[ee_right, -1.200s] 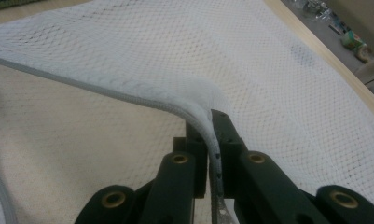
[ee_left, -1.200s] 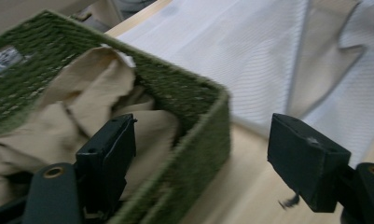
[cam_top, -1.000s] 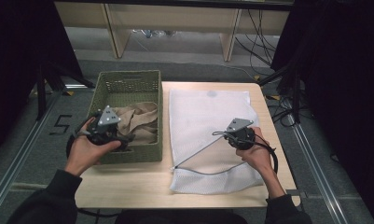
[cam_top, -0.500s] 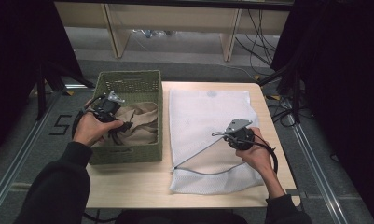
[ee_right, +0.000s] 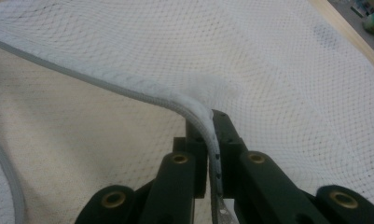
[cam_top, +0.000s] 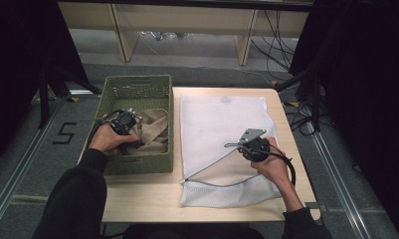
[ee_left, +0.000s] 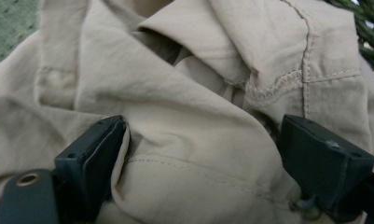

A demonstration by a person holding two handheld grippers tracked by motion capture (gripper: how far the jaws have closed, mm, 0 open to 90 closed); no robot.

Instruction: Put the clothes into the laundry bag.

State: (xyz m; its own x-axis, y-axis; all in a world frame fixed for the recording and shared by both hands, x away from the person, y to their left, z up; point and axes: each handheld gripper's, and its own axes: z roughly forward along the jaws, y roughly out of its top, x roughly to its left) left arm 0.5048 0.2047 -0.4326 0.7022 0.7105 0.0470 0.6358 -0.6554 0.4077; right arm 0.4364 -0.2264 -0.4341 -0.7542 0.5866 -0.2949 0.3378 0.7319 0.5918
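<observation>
One beige garment (ee_left: 184,140) between the spread left claw (ee_left: 203,154); right claw (ee_right: 211,140) clenched on one mesh bag (ee_right: 268,70).

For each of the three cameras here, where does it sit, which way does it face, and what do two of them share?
High view: above the person's side, looking forward and down on the table; both forearms, left gripper in the green basket, right gripper.
Left gripper view: rides the left gripper, looking down onto beige cloth; jaws, which have just been opening, stand wide over a fold.
Right gripper view: rides the right gripper, looking across the white mesh bag; jaws shut on its edge.
Shared: the high and right gripper views both show the bag's lifted edge.
</observation>
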